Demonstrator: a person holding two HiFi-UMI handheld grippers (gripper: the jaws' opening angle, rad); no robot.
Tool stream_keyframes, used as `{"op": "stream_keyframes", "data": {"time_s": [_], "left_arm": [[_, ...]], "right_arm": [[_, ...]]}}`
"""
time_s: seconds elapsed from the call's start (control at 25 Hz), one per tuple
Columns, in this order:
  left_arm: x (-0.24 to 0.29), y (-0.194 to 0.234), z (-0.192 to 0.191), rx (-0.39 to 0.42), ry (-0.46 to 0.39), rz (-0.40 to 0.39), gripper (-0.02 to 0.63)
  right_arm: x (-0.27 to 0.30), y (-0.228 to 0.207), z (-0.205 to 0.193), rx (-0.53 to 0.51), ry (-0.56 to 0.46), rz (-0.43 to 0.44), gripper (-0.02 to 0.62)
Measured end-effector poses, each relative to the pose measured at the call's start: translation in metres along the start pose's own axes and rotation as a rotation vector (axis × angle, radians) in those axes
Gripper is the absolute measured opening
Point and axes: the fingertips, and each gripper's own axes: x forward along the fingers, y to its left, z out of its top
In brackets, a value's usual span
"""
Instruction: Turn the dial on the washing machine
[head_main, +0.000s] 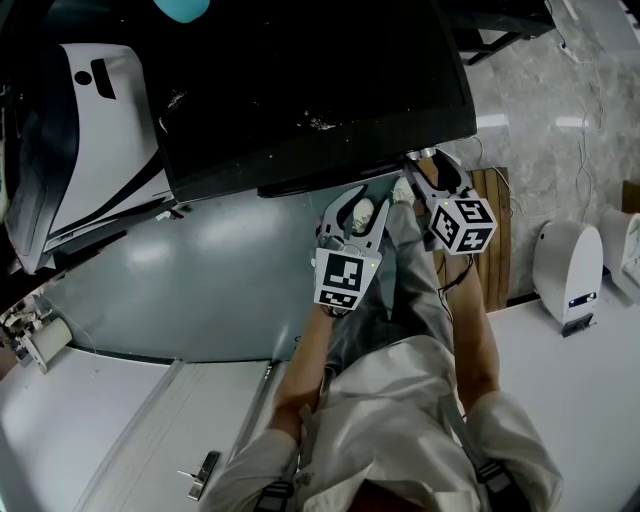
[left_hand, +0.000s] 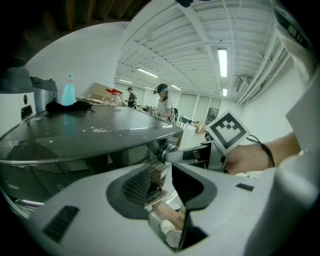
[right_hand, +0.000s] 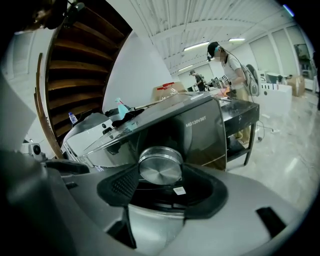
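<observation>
Brushed-steel round dial (right_hand: 159, 164) on the dark grey washing machine (right_hand: 205, 130) sits clamped between the jaws of the right gripper (right_hand: 162, 177); left gripper (left_hand: 161, 175) slightly parted, empty.

Left gripper (head_main: 360, 212) fingers apart; right gripper (head_main: 420, 172) fingers seemingly clamped.

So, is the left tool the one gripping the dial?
No, the left tool has its jaws apart with nothing between them; the right tool grips the metal dial.

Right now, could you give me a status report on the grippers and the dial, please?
Right gripper shut on dial. Left gripper open, empty, held alongside. Nothing blocking.
</observation>
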Motion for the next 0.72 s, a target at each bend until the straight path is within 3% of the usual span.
{"op": "stream_keyframes", "data": {"time_s": [0.72], "left_arm": [[-0.0099,-0.0054,0.0015,0.01,-0.036,-0.049,0.141]], "right_arm": [[-0.0005,-0.002,0.0008,0.163,-0.073,0.086,0.268]]}}
